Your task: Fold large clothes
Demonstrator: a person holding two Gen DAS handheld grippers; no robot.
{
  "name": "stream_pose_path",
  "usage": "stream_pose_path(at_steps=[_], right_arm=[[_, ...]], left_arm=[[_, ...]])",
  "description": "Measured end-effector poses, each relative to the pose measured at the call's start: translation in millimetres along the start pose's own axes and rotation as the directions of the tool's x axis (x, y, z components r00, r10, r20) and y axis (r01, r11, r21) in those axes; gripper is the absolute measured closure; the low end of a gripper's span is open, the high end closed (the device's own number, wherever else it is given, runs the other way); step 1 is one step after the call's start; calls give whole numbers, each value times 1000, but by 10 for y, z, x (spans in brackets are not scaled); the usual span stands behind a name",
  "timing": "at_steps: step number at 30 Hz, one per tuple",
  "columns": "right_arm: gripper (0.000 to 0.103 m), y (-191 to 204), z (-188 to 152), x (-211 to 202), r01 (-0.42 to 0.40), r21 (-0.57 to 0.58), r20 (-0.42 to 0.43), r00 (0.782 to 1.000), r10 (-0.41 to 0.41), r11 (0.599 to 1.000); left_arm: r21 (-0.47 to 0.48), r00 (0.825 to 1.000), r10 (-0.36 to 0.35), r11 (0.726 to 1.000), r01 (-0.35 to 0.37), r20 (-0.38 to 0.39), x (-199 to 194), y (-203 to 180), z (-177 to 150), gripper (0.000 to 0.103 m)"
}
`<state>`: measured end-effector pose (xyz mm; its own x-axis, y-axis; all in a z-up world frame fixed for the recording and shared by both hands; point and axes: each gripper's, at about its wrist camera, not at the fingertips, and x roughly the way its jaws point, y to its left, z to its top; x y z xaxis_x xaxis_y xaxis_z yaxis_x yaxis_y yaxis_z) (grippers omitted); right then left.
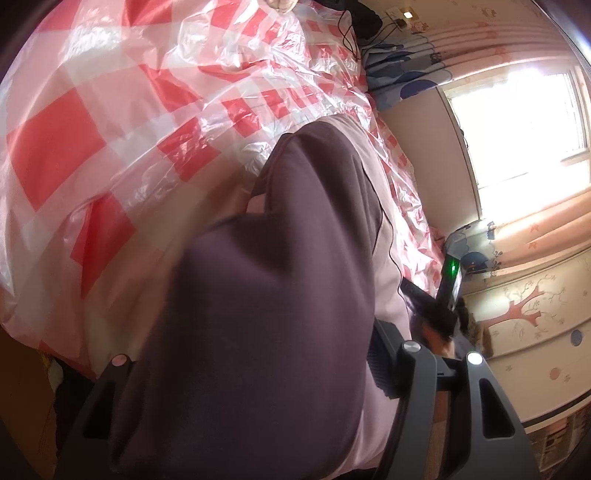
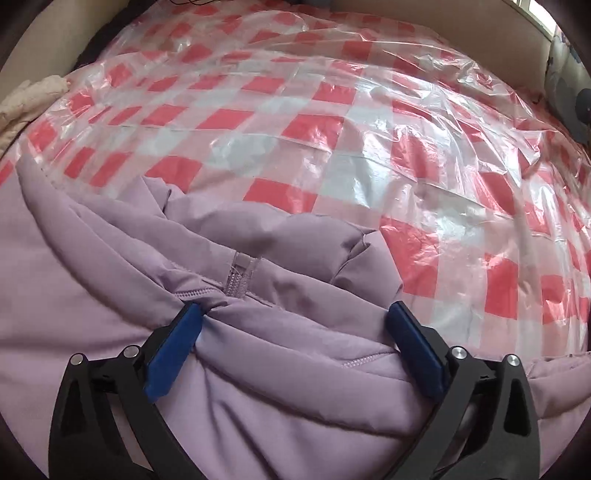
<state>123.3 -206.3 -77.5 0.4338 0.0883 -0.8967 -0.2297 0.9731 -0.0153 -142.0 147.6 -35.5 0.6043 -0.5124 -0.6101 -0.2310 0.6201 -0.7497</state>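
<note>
You have a clear plastic sheet [image 2: 295, 122] printed with red and white checks spread, heavily wrinkled, over the whole bed. At the head of the bed you will find a black cable [image 1: 347, 33] trailing toward a wall socket [image 1: 400, 18], with a window [image 1: 517, 122] letting in strong daylight and peach curtains [image 1: 543, 229] beside it. A beige cloth [image 2: 26, 98] lies bunched at the sheet's far left edge.
</note>
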Motion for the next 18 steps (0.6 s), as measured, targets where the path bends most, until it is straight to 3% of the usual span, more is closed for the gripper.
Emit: stream_pose_path(at_steps=[4, 9, 11, 13, 14, 18], right_arm=[[7, -22, -131, -505, -79, 2, 86, 993, 78, 997], [7, 148, -920, -1421, -64, -127, 202, 975, 89, 990], [7, 251, -1309, -1481, -64, -160, 182, 979, 93, 985], [7, 419, -1562, -1229, -22, -219, 100, 994, 45, 975], [7, 447, -1648, -1132, -13, -228, 110, 993, 39, 974], [7, 378, -1646, -1373, -84, -153, 148, 983, 107, 985]], left_arm=[[-26, 1000, 0, 1000, -1, -20, 19, 47, 21, 39], [-47, 1000, -12, 999, 11, -24, 18, 89, 16, 35], [-48, 1000, -14, 999, 13, -22, 12, 90, 0, 35], [-47, 1000, -14, 999, 13, -23, 24, 86, 6, 32], [-37, 1000, -7, 999, 6, -28, 38, 61, 1, 32], [-11, 1000, 21, 1000, -21, -15, 6, 56, -20, 32]])
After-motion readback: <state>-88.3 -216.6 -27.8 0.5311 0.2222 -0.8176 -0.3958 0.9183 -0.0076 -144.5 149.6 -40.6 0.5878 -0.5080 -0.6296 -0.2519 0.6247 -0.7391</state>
